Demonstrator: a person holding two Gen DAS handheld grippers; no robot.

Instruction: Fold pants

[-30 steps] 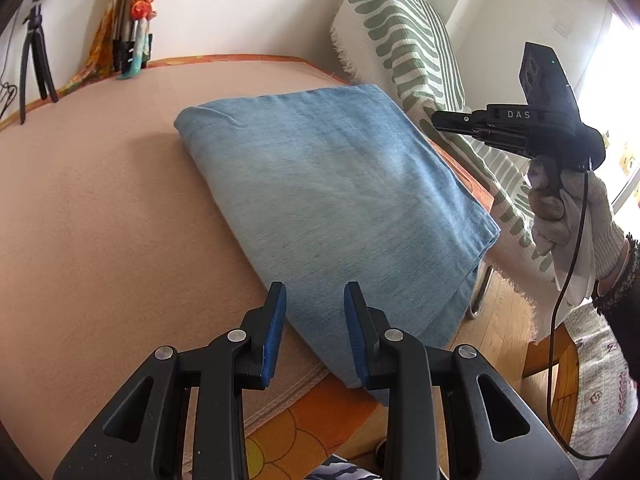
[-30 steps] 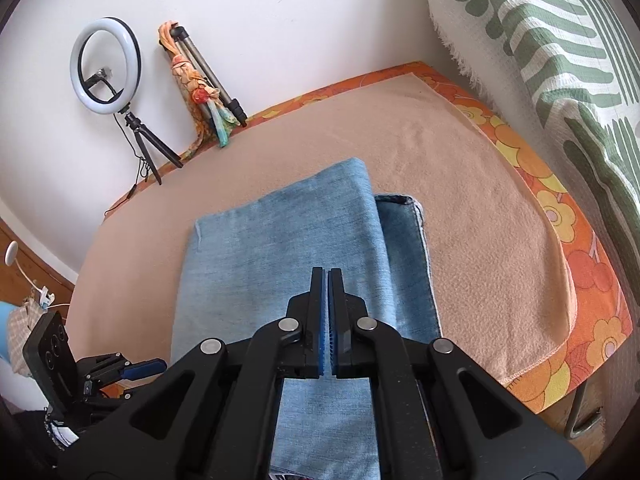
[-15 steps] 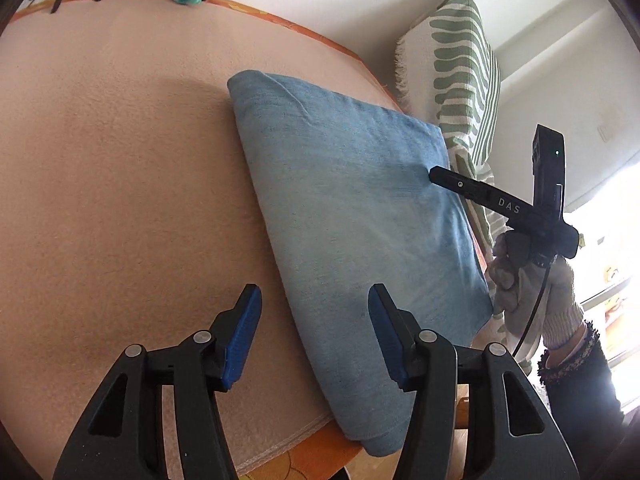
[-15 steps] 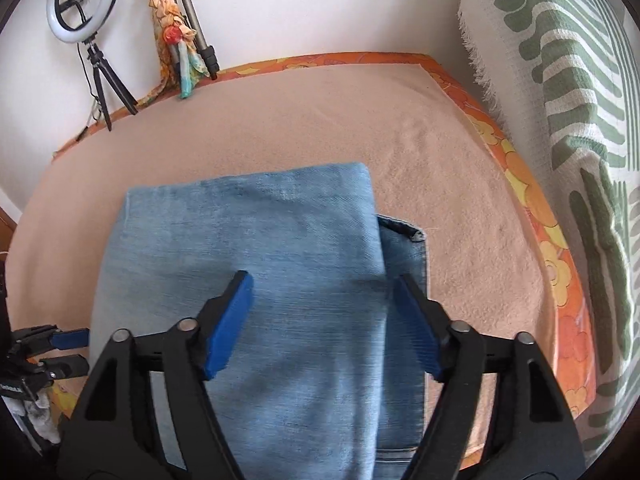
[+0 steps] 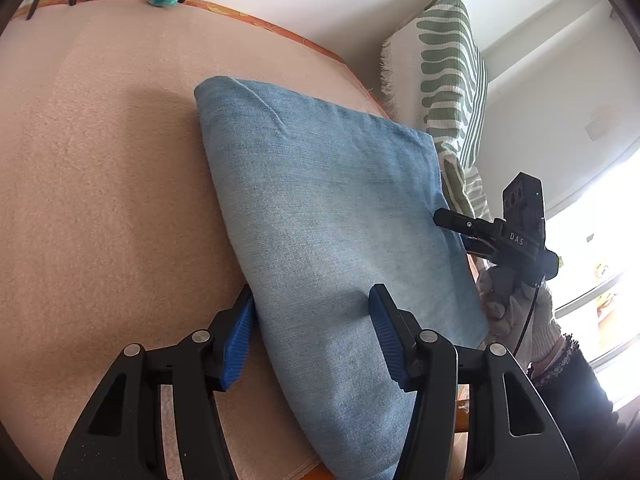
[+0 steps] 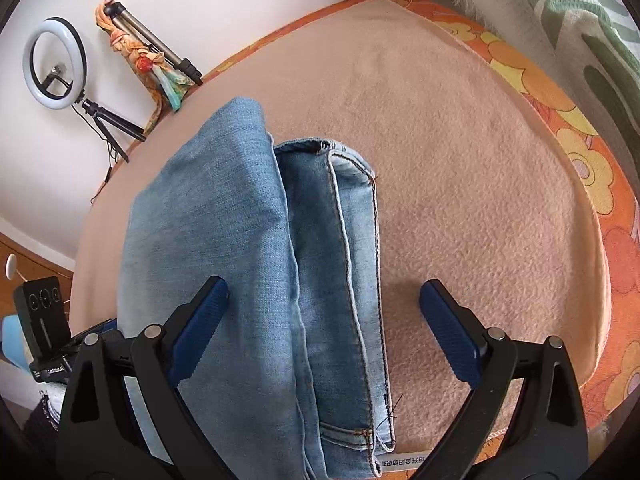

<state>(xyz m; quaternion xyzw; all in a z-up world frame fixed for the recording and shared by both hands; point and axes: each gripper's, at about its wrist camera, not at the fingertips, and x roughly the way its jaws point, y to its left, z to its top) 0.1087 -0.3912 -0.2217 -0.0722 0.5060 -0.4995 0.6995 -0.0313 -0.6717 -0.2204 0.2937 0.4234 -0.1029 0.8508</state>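
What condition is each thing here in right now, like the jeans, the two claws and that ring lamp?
pants: folded into a stack on the beige blanket, waistband layers showing at one side.
left gripper: open, fingers straddling the pants' folded edge.
right gripper: open wide above the stack.
ring light: upright on its tripod; lit or off, unclear.

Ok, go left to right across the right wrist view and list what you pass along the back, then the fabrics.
Ring light → folded tripod wrapped in a scarf → folded jeans → peach blanket → orange floral cover → green-and-white patterned throw.
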